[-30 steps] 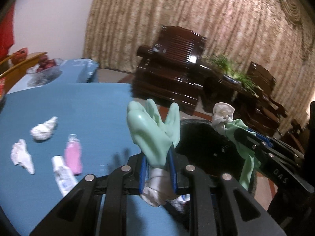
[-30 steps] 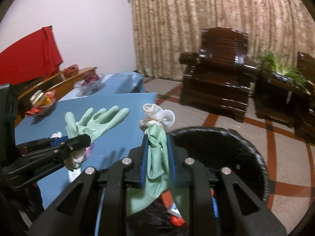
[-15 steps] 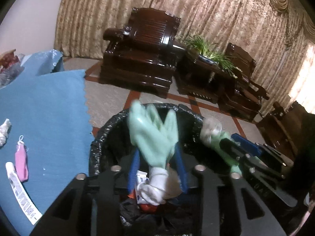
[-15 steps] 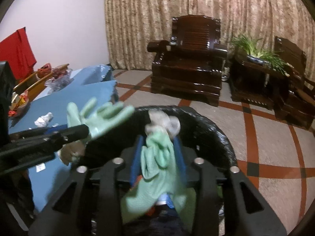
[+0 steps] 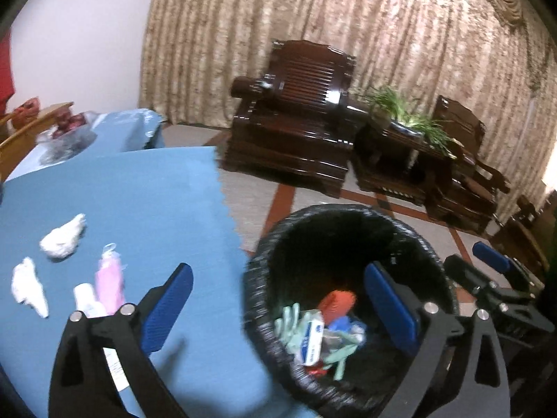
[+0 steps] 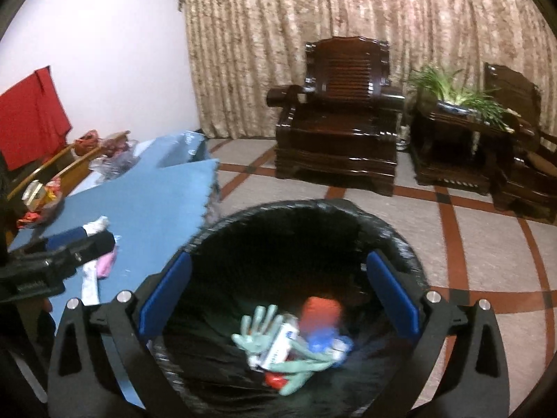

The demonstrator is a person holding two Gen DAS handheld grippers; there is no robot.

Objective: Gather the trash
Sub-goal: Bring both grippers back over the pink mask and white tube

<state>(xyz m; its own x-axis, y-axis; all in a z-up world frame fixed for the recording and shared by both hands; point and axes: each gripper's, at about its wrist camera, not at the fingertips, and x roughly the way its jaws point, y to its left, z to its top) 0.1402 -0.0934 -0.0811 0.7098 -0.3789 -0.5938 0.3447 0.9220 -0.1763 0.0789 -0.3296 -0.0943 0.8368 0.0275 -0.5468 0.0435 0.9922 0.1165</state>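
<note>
1. The left gripper (image 5: 278,299) stands with its ribbed blue pads wide apart and nothing between them; its jaws have just been opening. One pad hangs over the table, the other over the bin.
2. The right gripper (image 6: 278,289) is spread just as wide over the bin's mouth, also empty, its jaws likewise just opened.
3. Below them sits the round trash bin (image 6: 400,244), lined with a crinkled, glossy black bag.
4. Inside lie two limp, pale green rubber gloves (image 6: 259,331). In the right wrist view one lies flat with its fingers pointing up the frame, towards the far side of the bin; the other's long axis runs across the heap, its far end half buried.
5. Among the gloves rest a white and blue carton (image 6: 282,346), a blurred orange-red piece (image 6: 320,310) and a blue scrap (image 6: 322,339).
6. Left of the bin, the table wears a smooth blue cloth (image 5: 122,191) with a zigzag edge.
7. On the cloth lie two crumpled white tissues (image 5: 62,238), a pink sachet (image 5: 109,280) and a white tube (image 5: 87,299), both long ways up the frame.
8. Beyond stand dark, polished wooden armchairs (image 5: 296,118), a grassy plant (image 5: 403,111) and a heavy pleated beige curtain (image 5: 313,17).
</note>
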